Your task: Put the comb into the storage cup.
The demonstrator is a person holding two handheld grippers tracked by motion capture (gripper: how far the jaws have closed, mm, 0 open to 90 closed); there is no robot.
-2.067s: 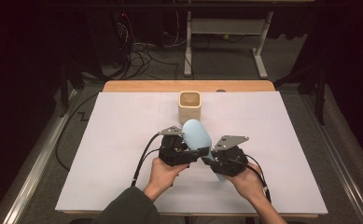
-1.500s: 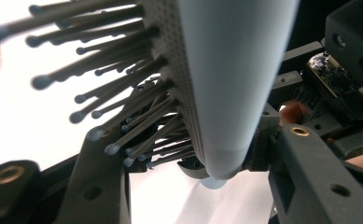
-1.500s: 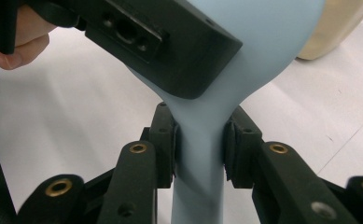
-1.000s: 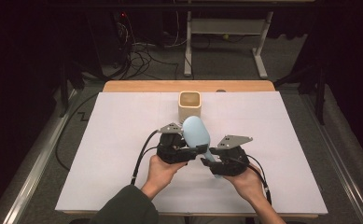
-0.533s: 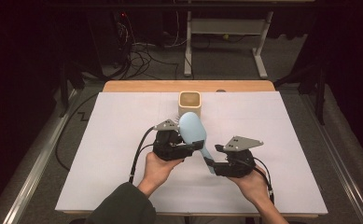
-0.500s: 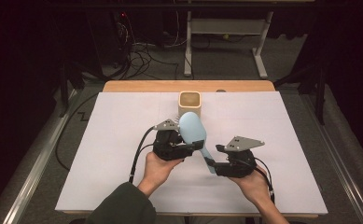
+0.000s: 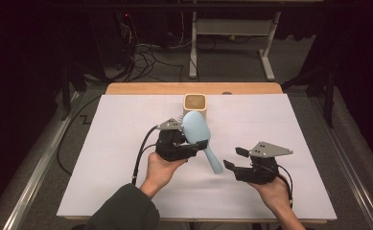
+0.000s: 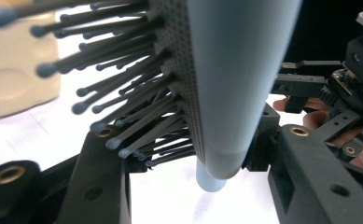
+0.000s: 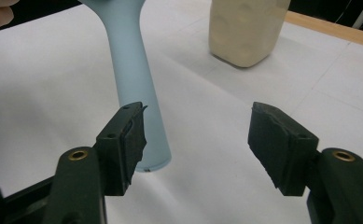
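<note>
A light blue hairbrush (image 7: 196, 128) hangs above the white table with its handle slanting down to the right. My left gripper (image 7: 195, 144) is shut on the brush head (image 8: 235, 84), its dark bristles (image 8: 123, 93) facing left. My right gripper (image 7: 233, 158) sits right of the handle tip. Its jaws have just been opening and stand wide with nothing between them. In the right gripper view the handle (image 9: 132, 79) lies just outside the left jaw of my right gripper (image 9: 198, 135). A beige square holder (image 7: 195, 102) stands behind the brush.
White paper covers the table (image 7: 294, 124), with a wooden strip (image 7: 141, 88) along the far edge. Dark floor with cables (image 7: 150, 52) and a desk frame (image 7: 232, 33) lies beyond. The beige holder (image 9: 247, 28) stands ahead of my right gripper.
My right gripper has let go of the brush handle, opened, and drawn away to the right. The left gripper keeps hold of the brush head, now nearer the holder.
</note>
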